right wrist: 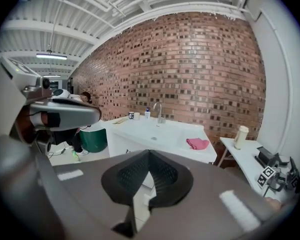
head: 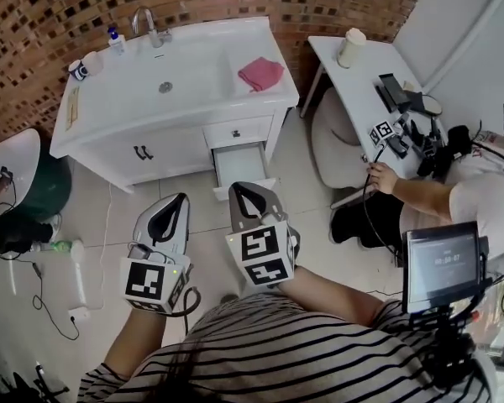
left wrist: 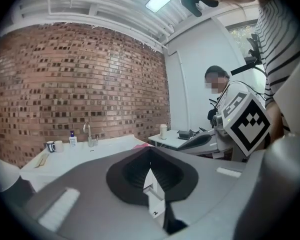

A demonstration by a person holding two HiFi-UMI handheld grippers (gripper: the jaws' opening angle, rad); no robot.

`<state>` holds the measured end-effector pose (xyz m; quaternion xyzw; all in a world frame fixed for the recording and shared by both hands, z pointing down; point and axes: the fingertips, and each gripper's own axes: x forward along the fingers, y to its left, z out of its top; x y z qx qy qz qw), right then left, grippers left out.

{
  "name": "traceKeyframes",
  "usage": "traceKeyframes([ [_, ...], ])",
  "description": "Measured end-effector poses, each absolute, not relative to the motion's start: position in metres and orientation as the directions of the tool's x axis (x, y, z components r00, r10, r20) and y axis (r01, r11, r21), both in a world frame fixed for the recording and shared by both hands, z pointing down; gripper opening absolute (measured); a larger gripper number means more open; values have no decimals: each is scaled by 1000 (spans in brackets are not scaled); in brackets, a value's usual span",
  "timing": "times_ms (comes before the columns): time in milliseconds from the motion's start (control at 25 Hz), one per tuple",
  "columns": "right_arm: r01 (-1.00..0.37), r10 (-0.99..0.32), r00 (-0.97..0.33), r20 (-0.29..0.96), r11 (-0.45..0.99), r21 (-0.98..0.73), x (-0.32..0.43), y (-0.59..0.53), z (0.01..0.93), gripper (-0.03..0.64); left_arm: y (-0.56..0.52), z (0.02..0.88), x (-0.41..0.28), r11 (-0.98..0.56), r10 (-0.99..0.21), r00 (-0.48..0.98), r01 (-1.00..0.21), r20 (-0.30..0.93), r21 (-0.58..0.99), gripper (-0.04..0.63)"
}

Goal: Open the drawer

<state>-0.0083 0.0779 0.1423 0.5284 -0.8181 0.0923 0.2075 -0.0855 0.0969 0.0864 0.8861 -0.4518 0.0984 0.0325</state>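
Note:
A white sink cabinet [head: 151, 145] stands against the brick wall in the head view. Its lower drawer [head: 239, 164] on the right side is pulled out, with the inside showing. The upper drawer [head: 238, 132] above it is closed. My left gripper [head: 181, 198] and right gripper [head: 239, 190] hover side by side over the floor in front of the cabinet, well short of the drawers. Both are shut with nothing in them. In the left gripper view the left gripper [left wrist: 150, 151] points over the countertop [left wrist: 80, 156]. The right gripper [right wrist: 149, 154] points at the cabinet [right wrist: 122, 144].
On the counter are a pink cloth [head: 260, 73], a faucet [head: 149, 25], a soap bottle [head: 115, 40] and mugs [head: 84, 65]. A seated person [head: 420, 193] works at a white side table [head: 353, 91] at the right. A green bin [head: 46, 187] stands left; cables lie on the floor.

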Motion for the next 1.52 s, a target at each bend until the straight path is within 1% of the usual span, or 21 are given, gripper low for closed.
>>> traceKeyframes([
  [240, -906, -852, -322, 413, 404, 126, -40, 155, 120, 3, 176, 90, -122, -603, -788, 588, -797, 183, -36, 15],
  [400, -899, -856, -340, 388, 417, 133, -59, 214, 114, 3, 234, 90, -134, -616, -779, 601, -787, 181, -40, 15],
  [520, -900, -861, -348, 372, 417, 124, -57, 250, 111, 3, 265, 94, -135, -606, -787, 594, -795, 168, -30, 15],
  [720, -906, -869, -356, 342, 411, 100, -35, 290, 106, 3, 303, 95, -115, -586, -804, 575, -809, 153, -42, 15],
  [920, -891, -853, -405, 328, 449, 69, -7, 308, 104, 3, 323, 85, -82, -556, -826, 547, -830, 138, -39, 15],
  [1160, -870, -847, -451, 283, 488, 74, 20, 315, 93, 2, 324, 84, -49, -517, -850, 508, -855, 138, -36, 15],
  [1520, -853, -840, -485, 243, 516, 78, 26, 308, 83, 2, 321, 78, -40, -475, -873, 466, -880, 143, -28, 15],
])
